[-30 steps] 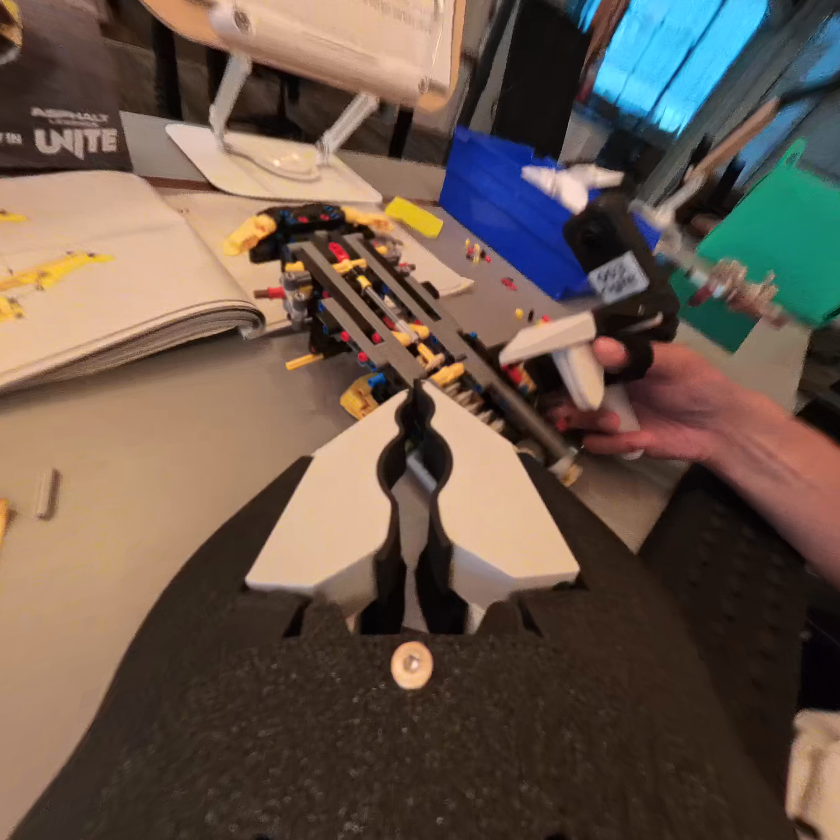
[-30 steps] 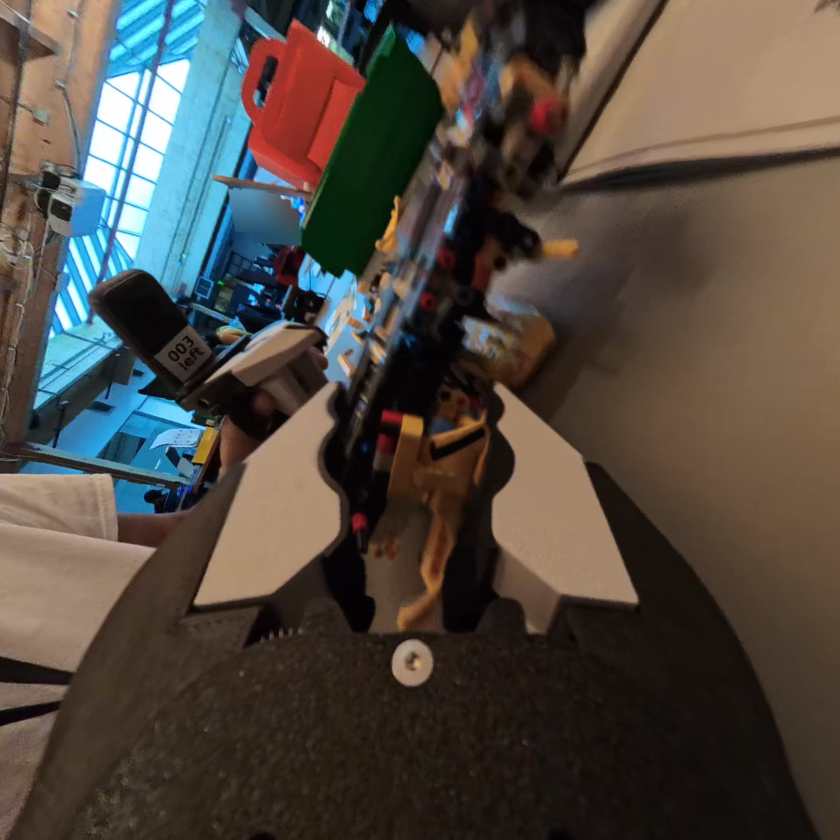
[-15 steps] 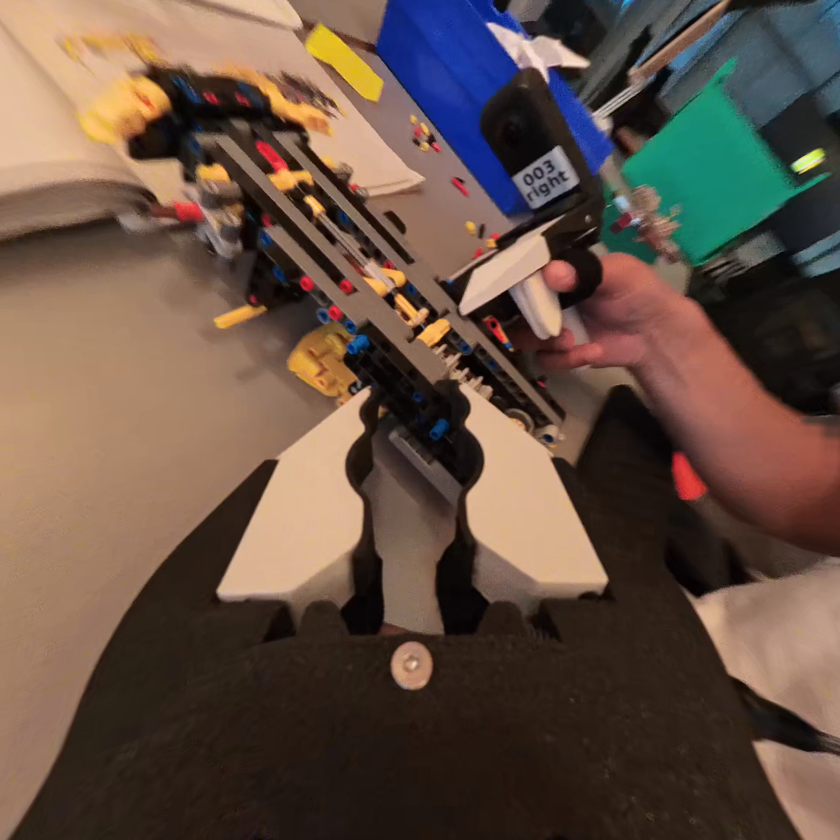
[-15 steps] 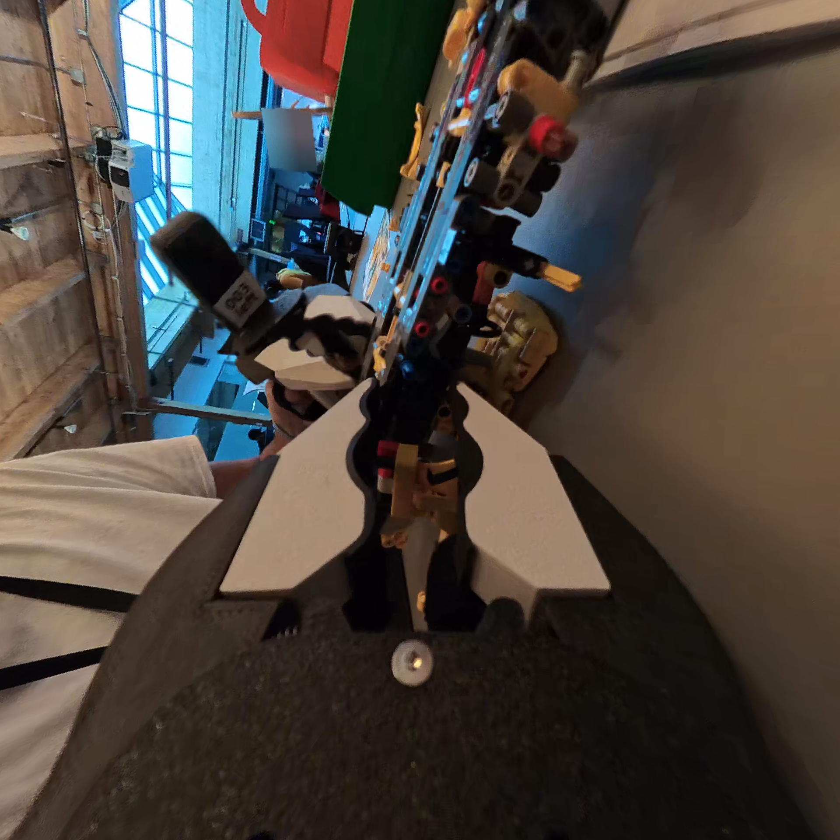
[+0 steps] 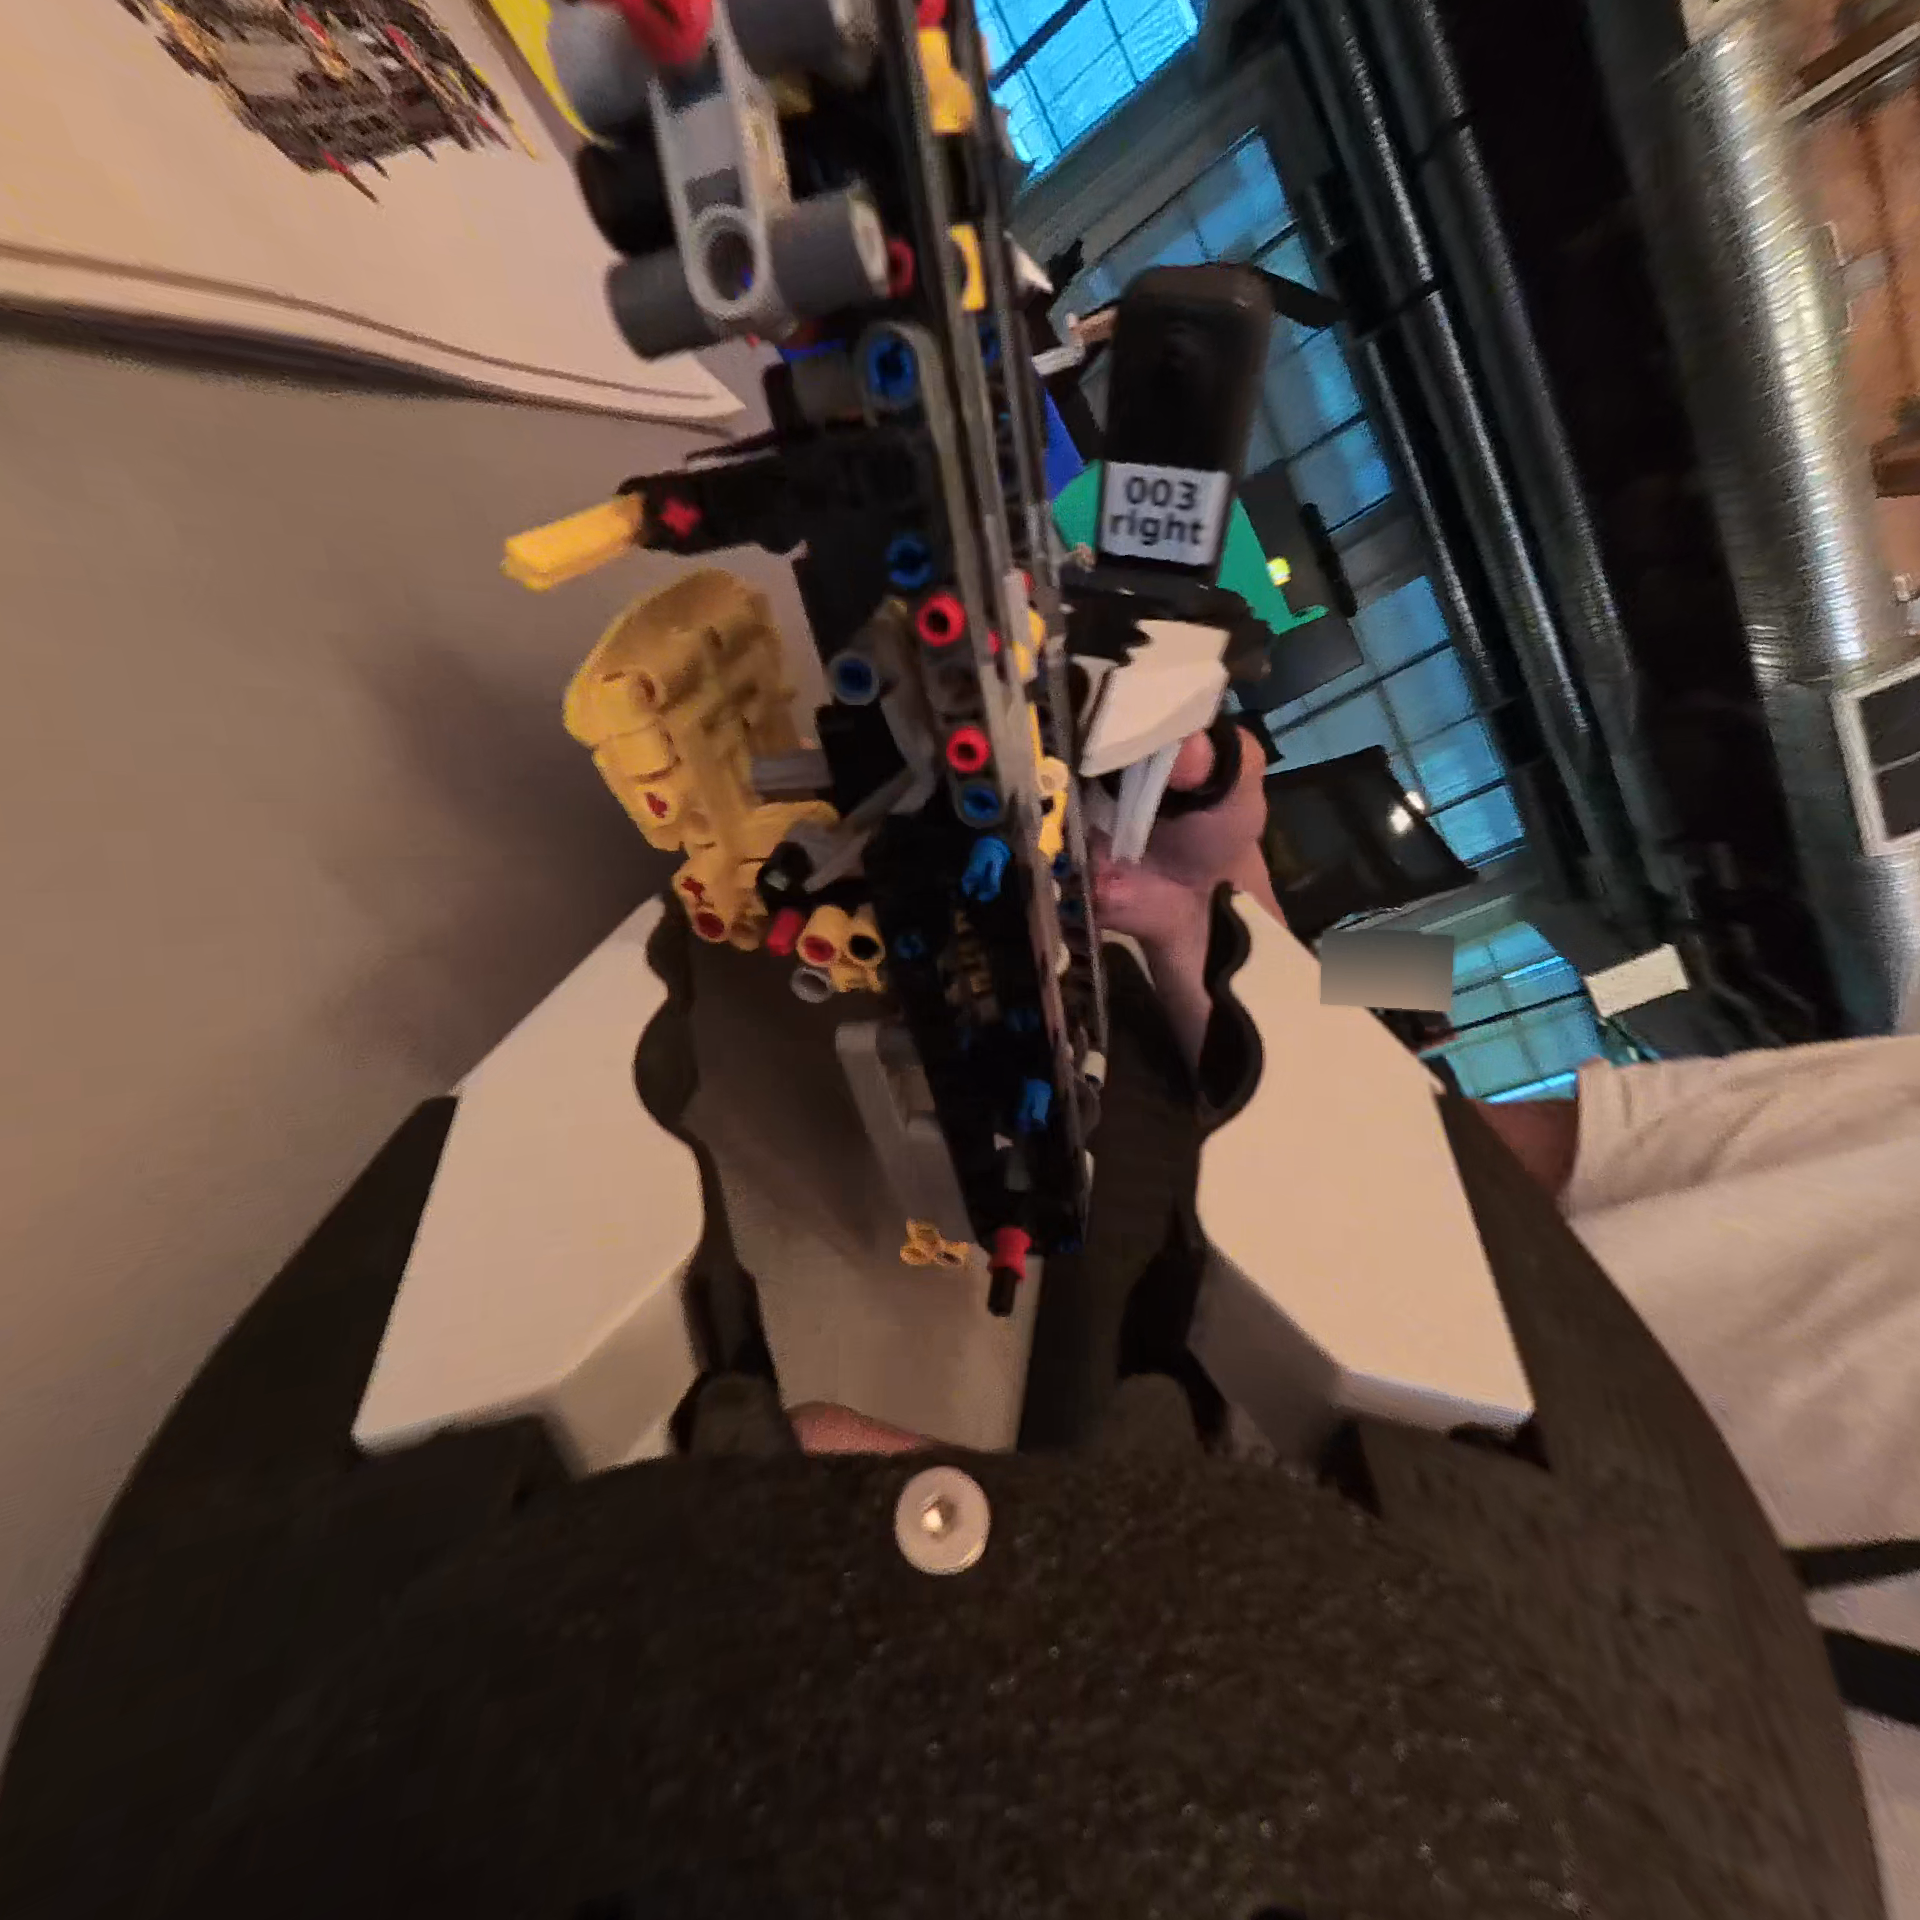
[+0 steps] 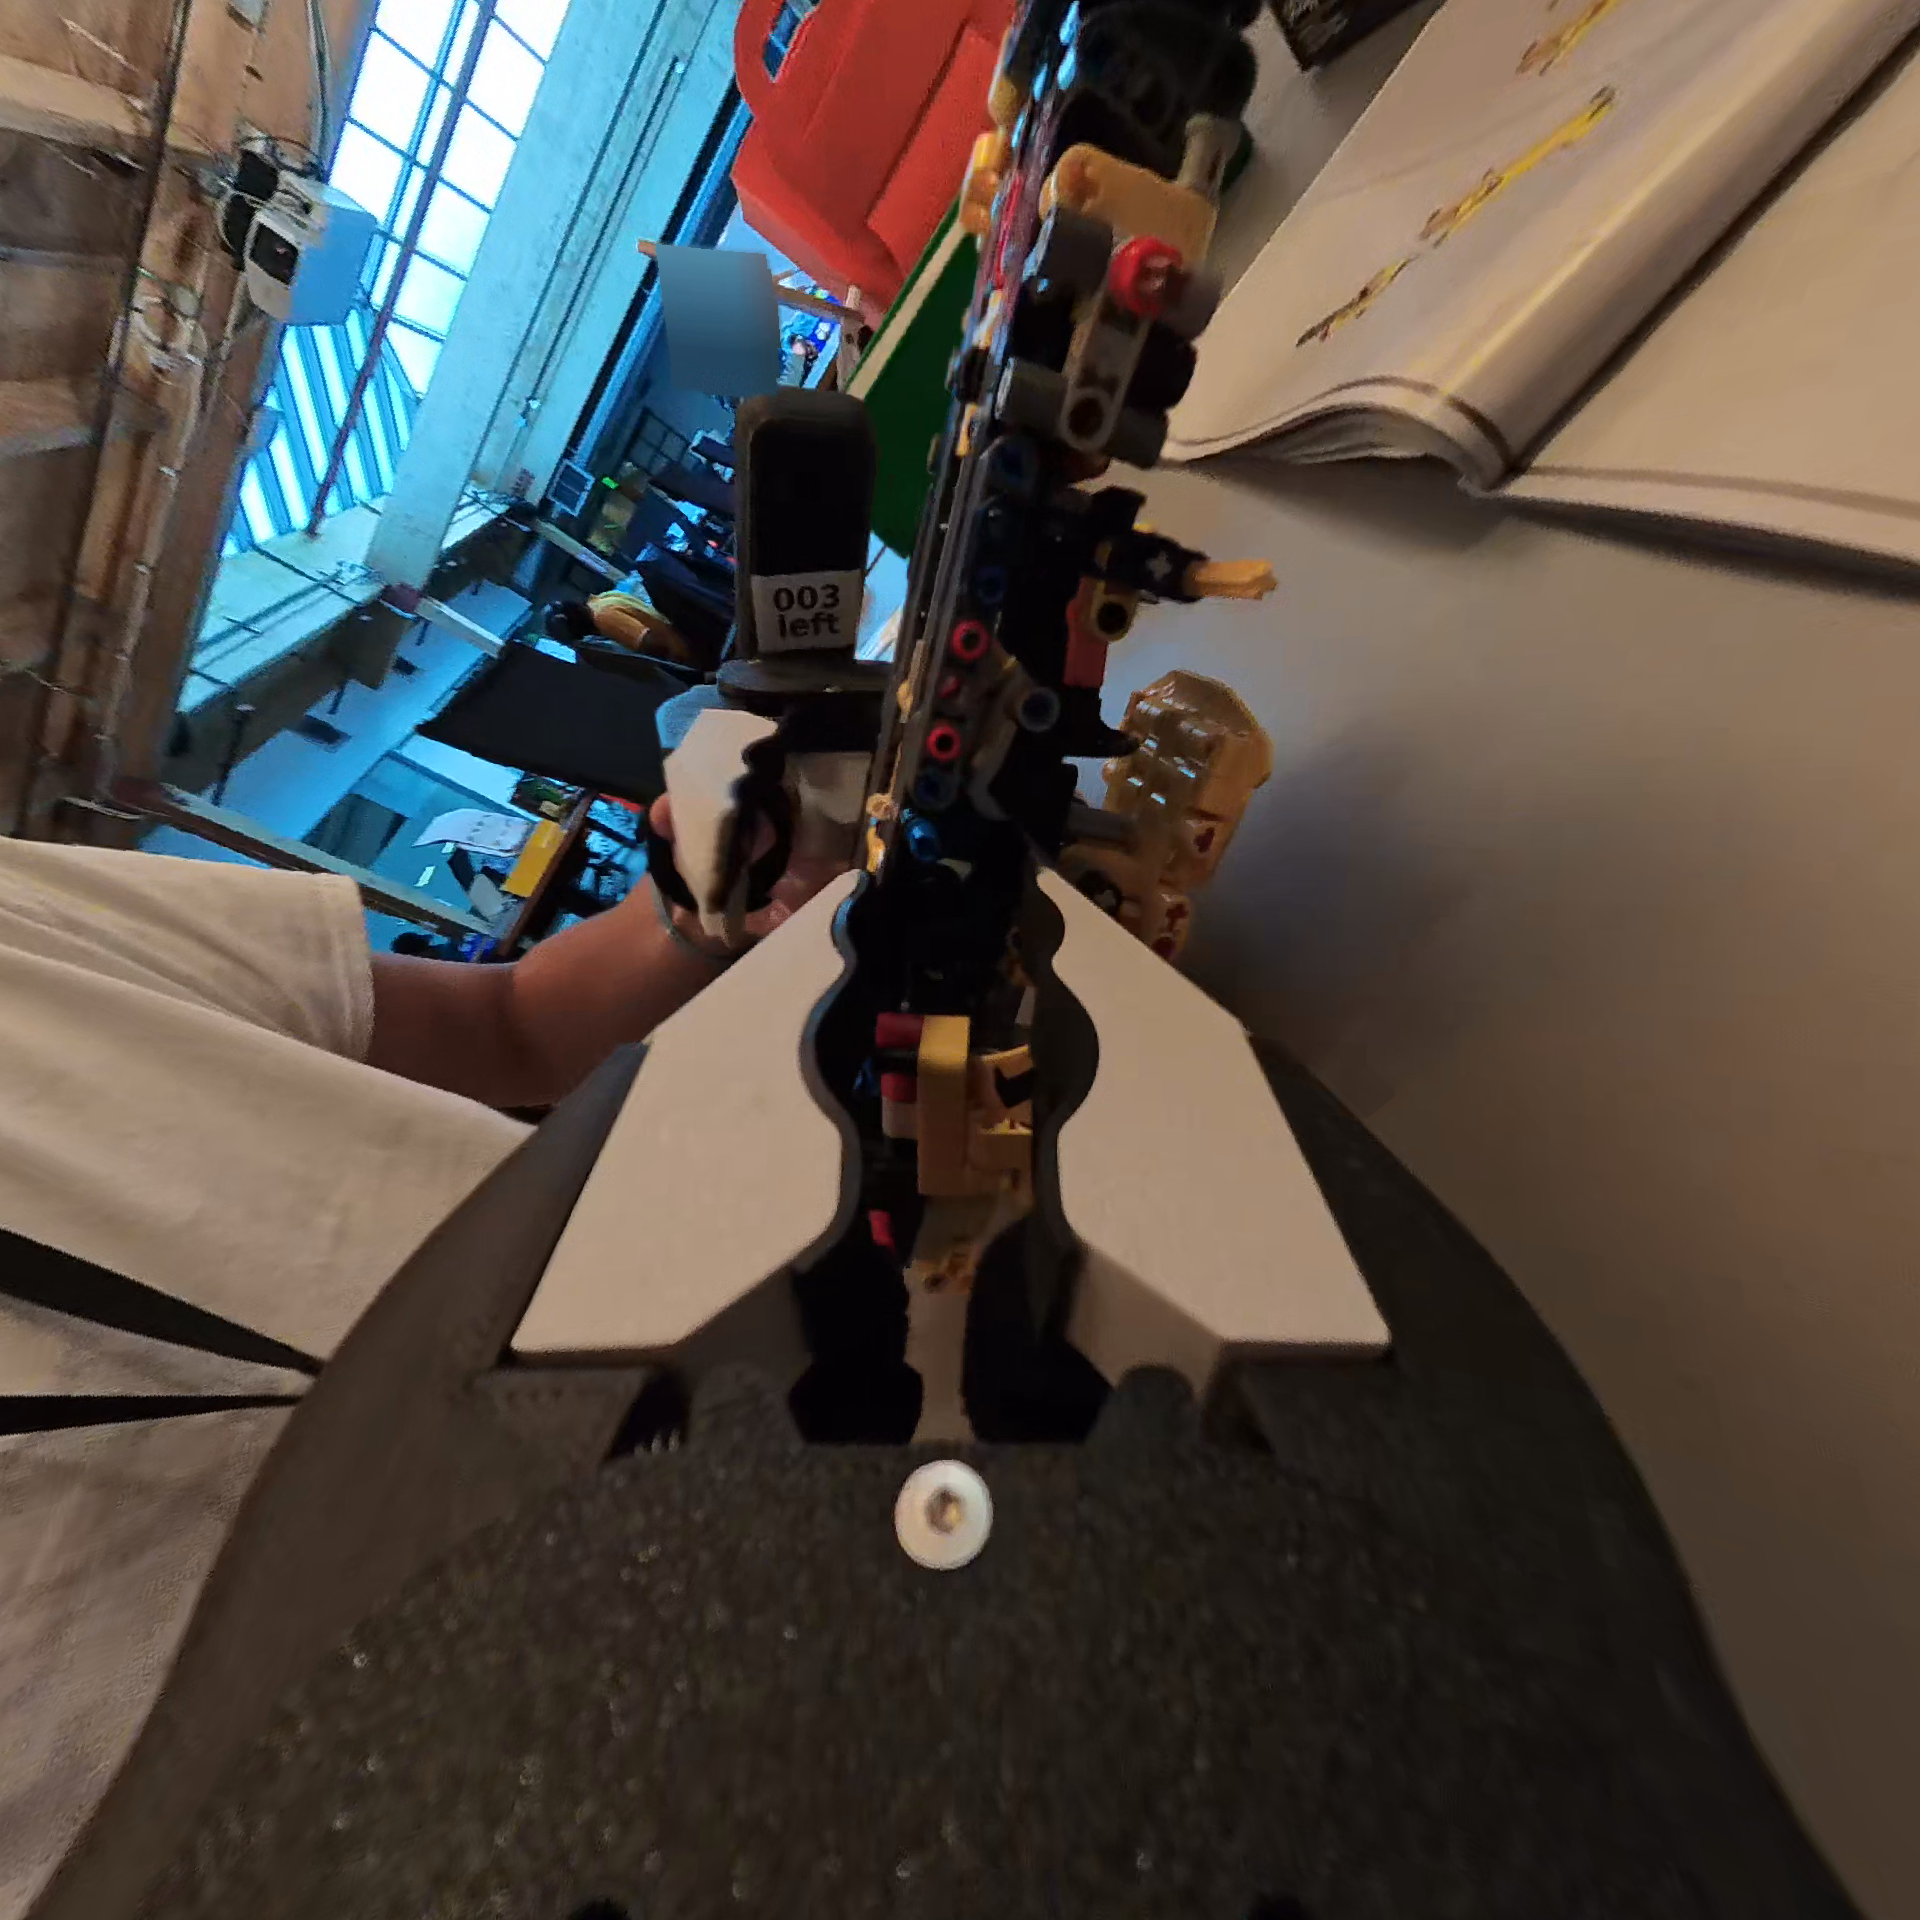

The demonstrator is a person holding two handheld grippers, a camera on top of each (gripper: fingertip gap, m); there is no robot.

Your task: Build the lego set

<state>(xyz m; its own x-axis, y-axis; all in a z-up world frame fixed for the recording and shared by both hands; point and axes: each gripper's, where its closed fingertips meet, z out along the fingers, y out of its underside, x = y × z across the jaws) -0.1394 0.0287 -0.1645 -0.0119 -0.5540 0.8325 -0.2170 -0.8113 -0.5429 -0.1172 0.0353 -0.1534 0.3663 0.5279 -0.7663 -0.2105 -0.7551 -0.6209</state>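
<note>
The long black lego model (image 5: 935,644) with red, blue and yellow pins stands on its edge above the grey table (image 5: 208,727). A yellow block (image 5: 675,717) sticks out of its side towards the table. My left gripper (image 5: 948,909) is wide open, and the model's near end lies between its fingers with a gap on both sides. My right gripper (image 6: 948,883) is shut on the other end of the model (image 6: 997,644), around a yellow and red part. Each gripper shows in the other's view, beside the model: the right one (image 5: 1153,717), the left one (image 6: 748,821).
An open instruction book (image 5: 260,208) lies on the table behind the model, also in the right wrist view (image 6: 1558,260). A green bin (image 6: 914,364) and a red bin (image 6: 862,135) stand farther back. The person's white shirt (image 6: 156,1039) is close. The tips of both grippers are at nearly the same place.
The model has turned from lying flat to standing on its edge. My left gripper has opened from nearly shut to wide. My right gripper has closed onto the model's end.
</note>
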